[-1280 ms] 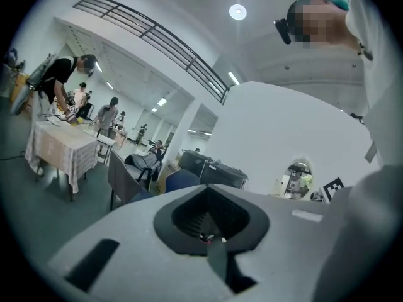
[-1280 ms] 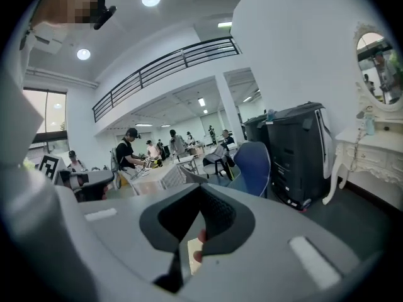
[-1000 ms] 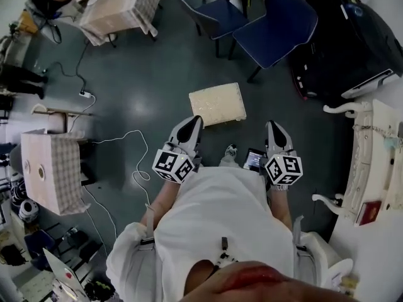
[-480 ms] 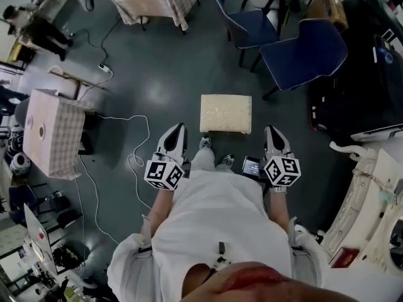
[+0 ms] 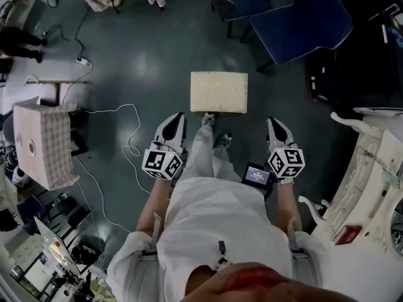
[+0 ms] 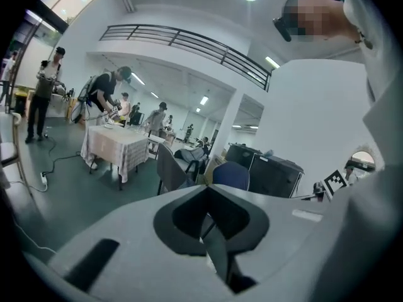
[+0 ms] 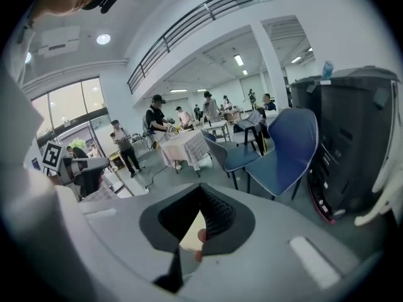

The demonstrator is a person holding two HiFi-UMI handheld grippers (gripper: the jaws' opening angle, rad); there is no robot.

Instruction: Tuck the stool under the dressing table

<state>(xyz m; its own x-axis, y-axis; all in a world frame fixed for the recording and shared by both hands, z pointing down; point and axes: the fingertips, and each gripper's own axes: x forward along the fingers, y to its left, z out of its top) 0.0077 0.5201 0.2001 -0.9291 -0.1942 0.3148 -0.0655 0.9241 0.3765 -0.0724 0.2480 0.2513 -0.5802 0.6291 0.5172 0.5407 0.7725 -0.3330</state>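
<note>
Head view shows the left tongs [image 5: 179, 116] and the right tongs [image 5: 272, 122] held out low in front of the person, both pressed shut with nothing in them. The left gripper view and the right gripper view agree: each pair of jaws meets tip to tip.

The left tongs hang near the stool's [image 5: 218, 92] near left corner, and the right tongs hang off its near right corner. Neither touches it. The stool is a low rectangle with a pale cushioned top, standing alone on the grey floor [image 5: 145, 61]. The person's shoes [image 5: 208, 119] are just beside its near edge.

The dressing table [image 5: 371, 162], white with curled legs, stands well apart to the stool's right, so the stool is not under it. Beyond the stool are two blue chairs [image 5: 301, 19]. To the stool's left a white cable [image 5: 130, 145] loops across the floor. Farther left of the stool stands a desk [image 5: 43, 145] draped in checked cloth.
</note>
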